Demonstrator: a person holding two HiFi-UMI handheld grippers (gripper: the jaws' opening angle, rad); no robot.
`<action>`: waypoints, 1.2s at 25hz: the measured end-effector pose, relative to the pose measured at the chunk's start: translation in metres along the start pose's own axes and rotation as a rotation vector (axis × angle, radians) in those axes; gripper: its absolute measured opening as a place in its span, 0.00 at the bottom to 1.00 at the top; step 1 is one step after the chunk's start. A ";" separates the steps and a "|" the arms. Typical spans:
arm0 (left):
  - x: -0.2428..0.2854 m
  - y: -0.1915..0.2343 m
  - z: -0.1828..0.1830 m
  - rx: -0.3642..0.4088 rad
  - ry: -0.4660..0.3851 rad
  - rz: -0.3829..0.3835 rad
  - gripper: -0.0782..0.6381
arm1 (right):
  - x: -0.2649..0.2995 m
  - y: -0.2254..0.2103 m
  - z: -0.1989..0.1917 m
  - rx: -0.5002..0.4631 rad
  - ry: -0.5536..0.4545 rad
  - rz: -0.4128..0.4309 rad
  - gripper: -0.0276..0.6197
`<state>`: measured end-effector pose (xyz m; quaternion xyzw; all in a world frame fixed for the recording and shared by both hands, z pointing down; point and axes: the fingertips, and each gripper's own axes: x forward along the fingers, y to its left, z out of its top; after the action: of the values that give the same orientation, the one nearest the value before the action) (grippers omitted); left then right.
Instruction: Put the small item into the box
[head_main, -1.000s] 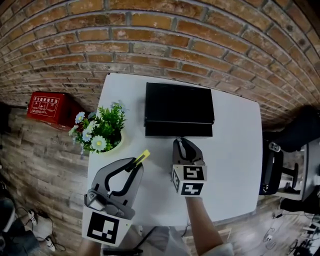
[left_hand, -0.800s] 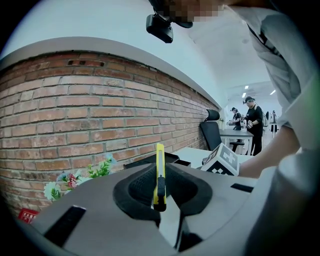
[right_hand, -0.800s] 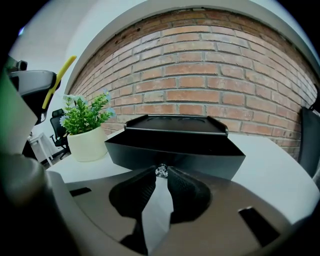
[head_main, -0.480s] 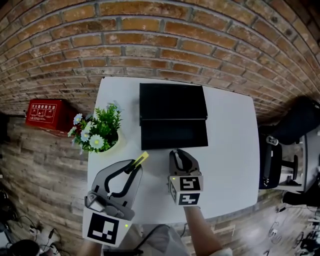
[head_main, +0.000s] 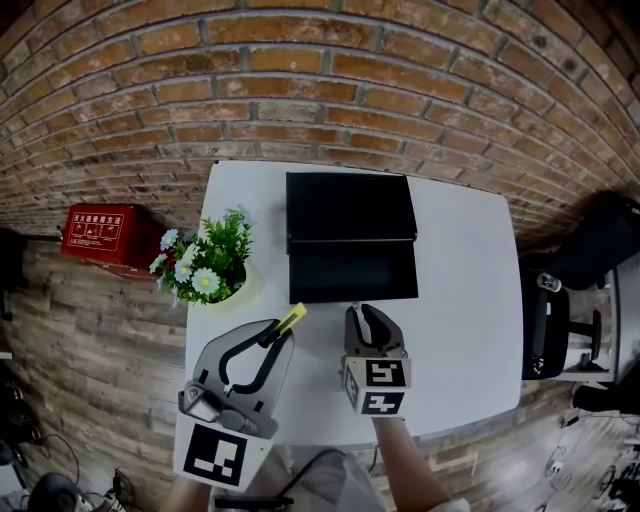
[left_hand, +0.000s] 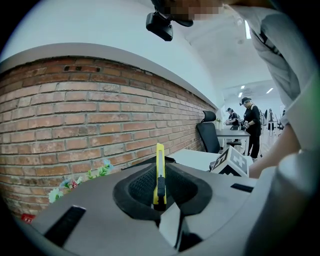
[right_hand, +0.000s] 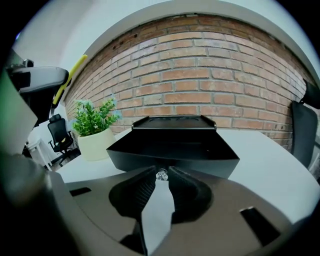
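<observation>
Your left gripper (head_main: 277, 332) is held at your left, angled forward and to the right. Its fingers (left_hand: 135, 187) are closed on a yellow utility knife (left_hand: 159, 172) that sticks out past the tips. Your right gripper (head_main: 365, 312) is just beside it, pointing straight ahead, with its fingers (right_hand: 184, 187) pinched on a small clear item (right_hand: 161, 174). Your bare right forearm (head_main: 408, 462) runs back behind it.
</observation>
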<state>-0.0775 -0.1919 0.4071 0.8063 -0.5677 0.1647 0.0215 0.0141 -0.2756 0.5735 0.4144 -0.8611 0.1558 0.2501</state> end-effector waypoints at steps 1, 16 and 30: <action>-0.001 -0.001 0.003 0.006 -0.004 -0.001 0.18 | -0.005 -0.001 0.004 0.000 -0.010 -0.001 0.19; -0.039 -0.017 0.098 0.118 -0.137 -0.074 0.18 | -0.137 -0.016 0.115 -0.009 -0.296 -0.062 0.14; -0.073 -0.036 0.128 0.096 -0.217 -0.125 0.18 | -0.233 -0.002 0.147 -0.059 -0.401 -0.119 0.14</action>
<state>-0.0355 -0.1416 0.2705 0.8533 -0.5069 0.1015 -0.0683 0.0950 -0.1989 0.3216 0.4797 -0.8718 0.0299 0.0946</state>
